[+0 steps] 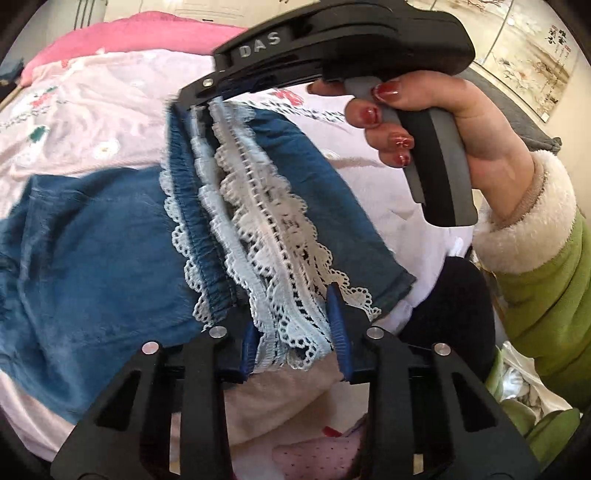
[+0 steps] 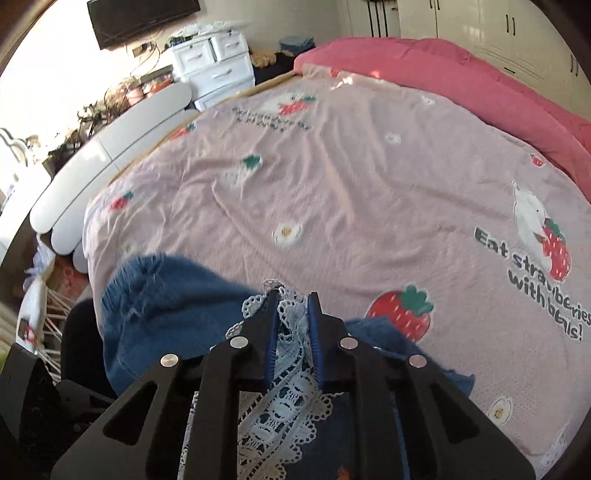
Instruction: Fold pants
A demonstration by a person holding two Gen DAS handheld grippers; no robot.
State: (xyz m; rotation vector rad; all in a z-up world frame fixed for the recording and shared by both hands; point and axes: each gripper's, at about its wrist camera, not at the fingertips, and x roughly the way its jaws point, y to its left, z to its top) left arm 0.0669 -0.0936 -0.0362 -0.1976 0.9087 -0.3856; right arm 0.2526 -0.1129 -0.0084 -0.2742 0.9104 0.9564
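Your left gripper and right gripper each clamp the white lace hem of the soft blue denim pants (limp, light), lying at 6 o'clock on the pink strawberry-print bedspread; hold the layered hem edges.

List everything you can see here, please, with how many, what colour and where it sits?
blue denim pants with white lace trim: one, blue, on the bed, lace edge pinched at both ends
pale pink strawberry-print bedsheet: one, pink, covering the bed
bright pink quilt: one, far edge of the bed
white plastic drawer unit: one, beyond the bed
black wall screen: one, upper left
left gripper: black, shut on lace
right gripper: black, shut on lace
right hand: green sleeve, holding the right gripper's handle
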